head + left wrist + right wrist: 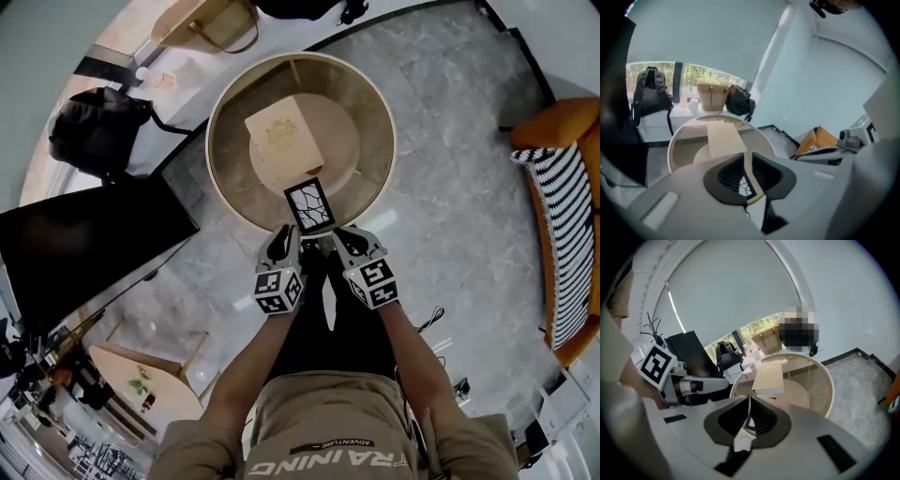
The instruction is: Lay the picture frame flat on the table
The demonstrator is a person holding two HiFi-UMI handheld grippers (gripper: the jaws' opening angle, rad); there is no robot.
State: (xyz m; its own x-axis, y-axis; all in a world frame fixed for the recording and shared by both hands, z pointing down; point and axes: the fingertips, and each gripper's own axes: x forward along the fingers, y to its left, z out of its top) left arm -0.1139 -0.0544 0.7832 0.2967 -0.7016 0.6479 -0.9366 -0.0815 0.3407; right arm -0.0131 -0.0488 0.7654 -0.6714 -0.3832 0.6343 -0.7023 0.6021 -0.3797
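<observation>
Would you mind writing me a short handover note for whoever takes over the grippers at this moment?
Left gripper: shut on the near edge of the picture frame.
Right gripper: shut on the same edge, beside it.
Frame: face up over the near rim of the round table, in front of the beige box. I cannot tell whether it rests on the top.
Done: both grippers hold the frame.
Left: lay it flat on the table, then release.
</observation>
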